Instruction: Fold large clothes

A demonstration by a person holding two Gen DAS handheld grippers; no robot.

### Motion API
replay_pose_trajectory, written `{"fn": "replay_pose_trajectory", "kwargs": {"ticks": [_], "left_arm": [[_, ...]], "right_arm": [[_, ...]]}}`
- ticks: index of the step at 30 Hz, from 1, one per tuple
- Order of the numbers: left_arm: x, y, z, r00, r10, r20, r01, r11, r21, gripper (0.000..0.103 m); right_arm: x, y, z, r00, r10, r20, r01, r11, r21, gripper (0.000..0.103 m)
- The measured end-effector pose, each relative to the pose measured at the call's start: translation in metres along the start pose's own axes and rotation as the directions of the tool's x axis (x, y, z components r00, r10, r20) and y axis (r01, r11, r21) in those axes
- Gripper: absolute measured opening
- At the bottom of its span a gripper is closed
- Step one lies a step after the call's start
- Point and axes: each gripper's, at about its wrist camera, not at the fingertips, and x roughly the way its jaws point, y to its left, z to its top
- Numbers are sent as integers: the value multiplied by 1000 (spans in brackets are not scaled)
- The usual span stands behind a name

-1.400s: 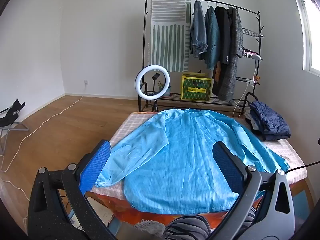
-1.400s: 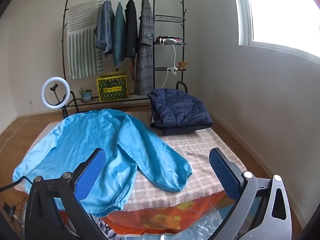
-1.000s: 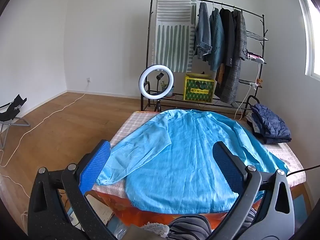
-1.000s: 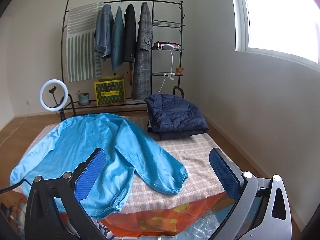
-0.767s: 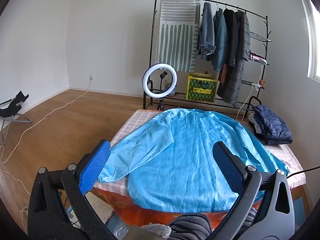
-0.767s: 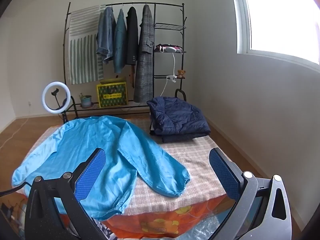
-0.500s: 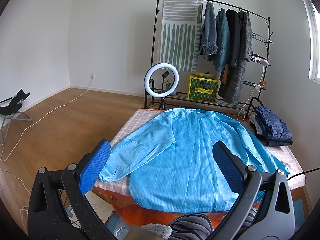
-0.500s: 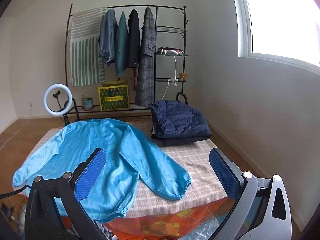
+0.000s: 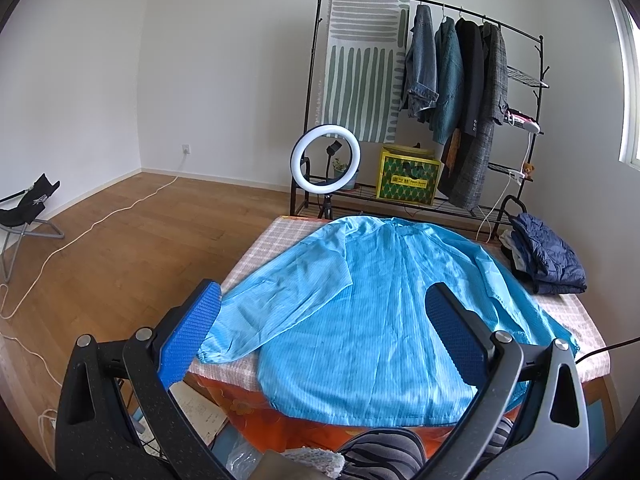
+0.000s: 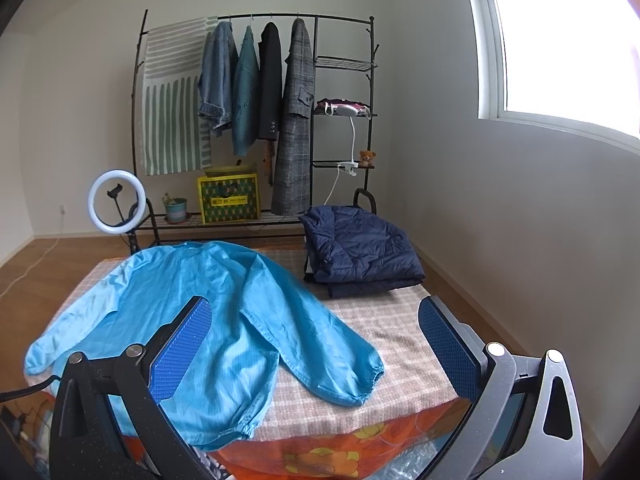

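Left wrist view: a blue long-sleeved shirt lies spread flat on the checked tabletop, unfolded.
Both the left gripper and right gripper hover short of it, fingers spread and empty; best to pinch each cuff and fold the sleeves inward, clear of the folded navy jacket.

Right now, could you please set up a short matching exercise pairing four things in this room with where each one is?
Things:
1. blue garment
2. navy jacket
3. yellow crate
4. teddy bear

Places:
A. folded, on the table's far right corner
B. on a side shelf of the clothes rack
C. spread out flat across the table
D. on the rack's bottom shelf

Pairs: 1-C, 2-A, 3-D, 4-B
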Motion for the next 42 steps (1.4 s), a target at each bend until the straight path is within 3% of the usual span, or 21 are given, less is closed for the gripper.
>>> {"fn": "replay_pose_trajectory", "kwargs": {"ticks": [24, 42], "left_arm": [[-10, 5, 7, 1000, 6, 12, -6, 1000, -14, 103], [-6, 34, -1, 999, 46, 24, -45, 998, -32, 103]], "right_arm": [[-5, 2, 4, 1000, 1, 18, -1, 1000, -1, 103], [-12, 23, 4, 998, 30, 47, -29, 999, -21, 103]]}}
